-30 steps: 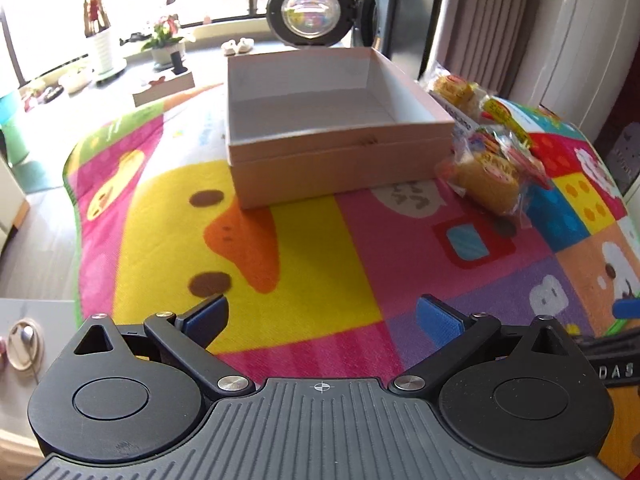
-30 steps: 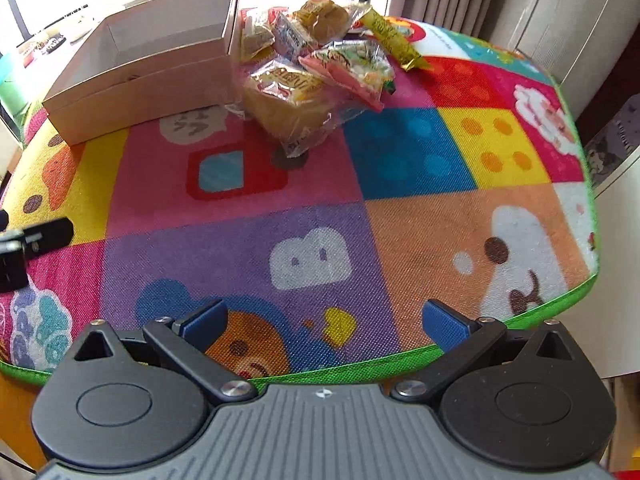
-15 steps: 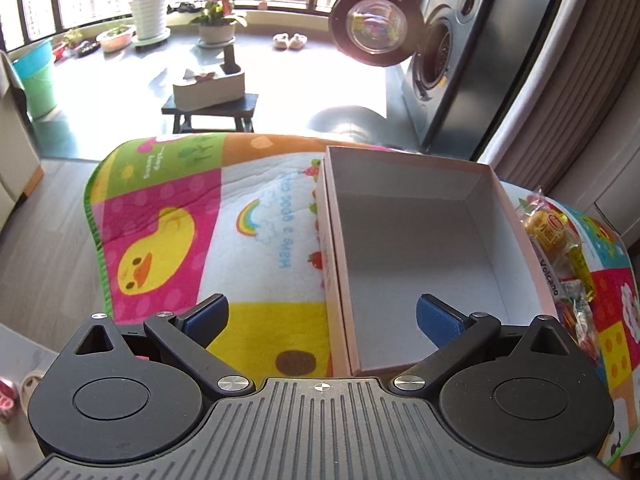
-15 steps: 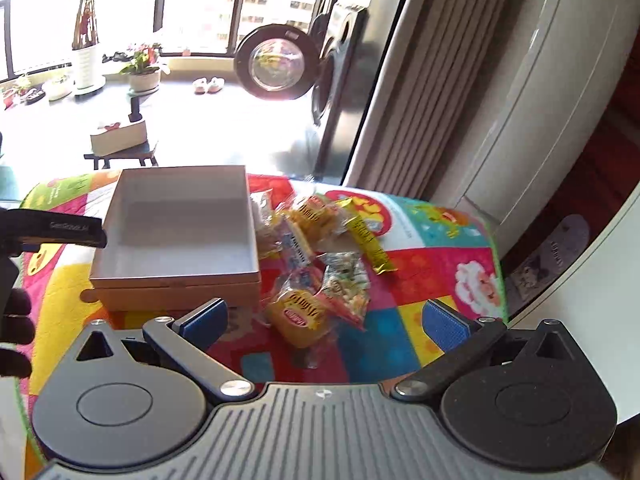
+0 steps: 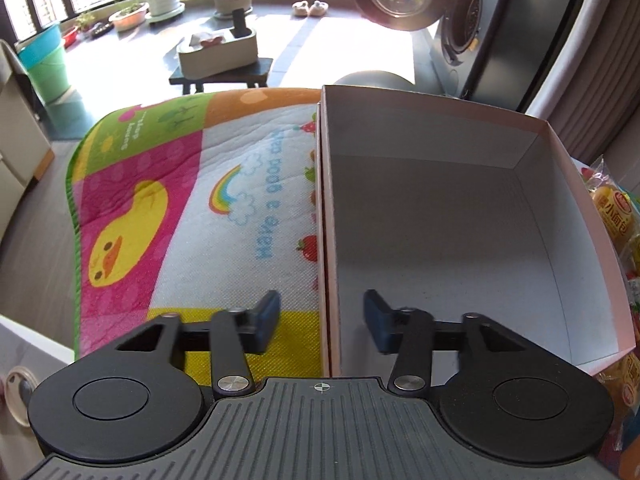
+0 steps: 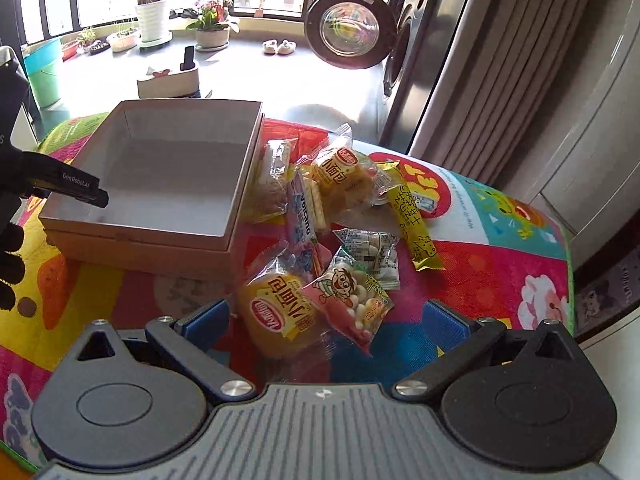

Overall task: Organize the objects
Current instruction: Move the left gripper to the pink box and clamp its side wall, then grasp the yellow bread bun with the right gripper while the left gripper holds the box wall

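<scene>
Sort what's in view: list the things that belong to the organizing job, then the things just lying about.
For the job:
- open cardboard box
- snack packets piled beside it
- left tool, jaws straddling the box wall
- right tool, open over the nearest bread packet

Lying about:
- play mat
- washing machine
- potted plants
- slippers
- green bucket

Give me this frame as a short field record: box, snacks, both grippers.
box: open cardboard box, nothing inside, on the play mat
snacks: wrapped packets piled on the mat beside the box, none in it
left gripper: jaws open, straddling the box's side wall, one finger outside, one inside
right gripper: jaws open, empty, over the nearest bun packet
done so far: nothing packed yet
</scene>
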Motion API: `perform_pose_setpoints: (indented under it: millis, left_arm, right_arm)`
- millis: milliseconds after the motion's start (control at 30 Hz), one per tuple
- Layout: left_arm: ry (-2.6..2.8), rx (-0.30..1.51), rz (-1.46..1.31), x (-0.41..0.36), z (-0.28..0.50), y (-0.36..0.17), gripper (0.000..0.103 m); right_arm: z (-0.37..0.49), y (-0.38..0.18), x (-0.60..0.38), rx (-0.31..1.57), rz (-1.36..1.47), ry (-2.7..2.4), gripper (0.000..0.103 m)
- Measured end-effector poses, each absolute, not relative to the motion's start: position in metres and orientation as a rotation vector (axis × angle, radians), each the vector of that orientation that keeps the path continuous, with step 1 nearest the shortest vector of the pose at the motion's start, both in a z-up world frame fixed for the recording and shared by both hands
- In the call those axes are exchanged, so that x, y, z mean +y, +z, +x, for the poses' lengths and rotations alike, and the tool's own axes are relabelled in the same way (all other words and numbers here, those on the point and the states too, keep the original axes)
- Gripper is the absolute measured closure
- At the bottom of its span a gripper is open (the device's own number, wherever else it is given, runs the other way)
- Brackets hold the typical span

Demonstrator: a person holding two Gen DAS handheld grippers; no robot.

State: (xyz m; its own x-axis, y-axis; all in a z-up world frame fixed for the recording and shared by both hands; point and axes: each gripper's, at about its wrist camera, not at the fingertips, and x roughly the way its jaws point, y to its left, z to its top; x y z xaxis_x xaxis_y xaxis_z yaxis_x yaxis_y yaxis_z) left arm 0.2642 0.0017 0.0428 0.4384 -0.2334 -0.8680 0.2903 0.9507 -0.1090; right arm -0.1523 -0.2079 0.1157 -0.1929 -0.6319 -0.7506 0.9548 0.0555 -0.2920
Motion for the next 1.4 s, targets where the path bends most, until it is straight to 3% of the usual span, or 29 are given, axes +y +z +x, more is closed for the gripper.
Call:
perform_pose_setpoints:
  millis: [33,133,200,367,600,767,967,1400]
  left_arm:
    - [-0.310,1.065,0.055,-0.001,0.264,0.044,0.088]
    - [-0.276,1.061,0.091,-0.012,0.263,0.048,0.085]
    - [-0.258,1.063,0.140,-0.016,0.263,0.047,0.089]
    - [-0.250,1.038,0.231,-0.027,0.261,0.048,0.091]
    - [-0.317,1.000,0.285,-0.036,0.262,0.045,0.091]
    - [-0.335,0.999,0.283,-0.035,0.261,0.043,0.091]
    - [-0.345,1.003,0.255,-0.032,0.263,0.043,0.091]
    - [-0.465,1.022,0.181,-0.012,0.265,0.042,0.092]
  right_arm:
    - [-0.161,0.114,-0.214,0.928,0.489,-1.505,0.000]
    - [-0.178,0.107,-0.227,0.933,0.532,-1.437,0.000]
    - [-0.179,0.105,-0.228,0.939,0.516,-1.363,0.001]
    - [-0.165,0.095,-0.218,0.950,0.524,-1.094,0.014]
    - [-0.164,0.068,-0.241,0.980,0.478,-1.100,0.015]
    - [-0.167,0.054,-0.255,1.017,0.530,-1.069,0.035]
    - [-0.157,0.055,-0.240,1.050,0.555,-1.064,0.049]
    - [-0.115,0.133,-0.210,0.991,0.728,-1.204,0.050]
